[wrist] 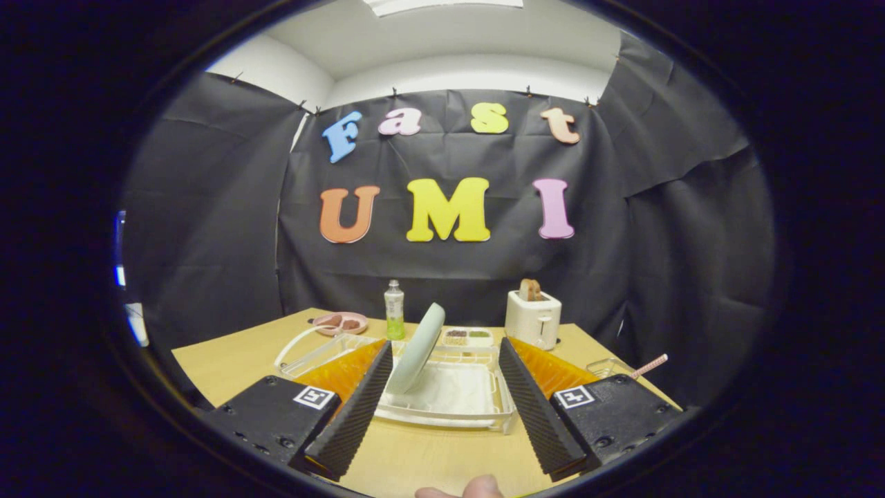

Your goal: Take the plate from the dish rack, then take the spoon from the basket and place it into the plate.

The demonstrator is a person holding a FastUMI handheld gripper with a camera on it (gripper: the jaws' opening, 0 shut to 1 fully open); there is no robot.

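A pale green plate (418,348) stands on edge, leaning, in a clear plastic dish rack (453,408) on the wooden table. My gripper (442,363) is open; its two fingers flank the rack's near part, and the plate stands between the fingertips, close to the left one, apart from both. To the right, beyond the right finger, a clear basket (607,367) holds a spoon with a pink handle (650,366) sticking out.
A white toaster (532,318) with bread stands at the back right. A bottle (394,310), a pink dish (340,322) with food and a small divided tray (468,337) line the back. A clear handled container (314,351) lies left. A fingertip (460,490) shows below.
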